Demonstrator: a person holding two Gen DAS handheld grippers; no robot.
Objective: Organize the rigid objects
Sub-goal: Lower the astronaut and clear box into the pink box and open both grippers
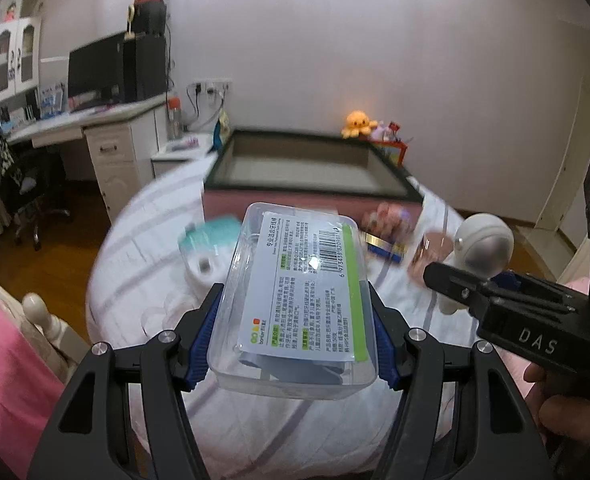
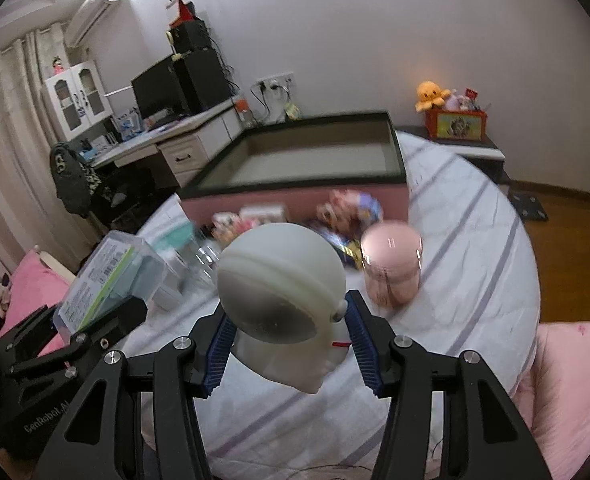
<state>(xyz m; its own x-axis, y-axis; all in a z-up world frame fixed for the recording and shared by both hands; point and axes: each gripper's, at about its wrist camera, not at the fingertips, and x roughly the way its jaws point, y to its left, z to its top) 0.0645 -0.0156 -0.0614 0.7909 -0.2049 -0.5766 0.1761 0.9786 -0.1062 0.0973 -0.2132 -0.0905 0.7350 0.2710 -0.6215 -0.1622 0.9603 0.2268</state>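
Both jaws clamp box (image 1: 295, 304), figure (image 2: 281, 300).

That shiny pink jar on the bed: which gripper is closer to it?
Right. The right gripper, holding the white figurine, sits just beside the pink jar; the left gripper is farther off.

Both grippers are matte black frames with round silver screws at the joints; the left gripper (image 1: 291, 332) and right gripper (image 2: 291, 344) carry ribbed blue fingers (image 1: 203, 344), one body lettered "DAS" in white
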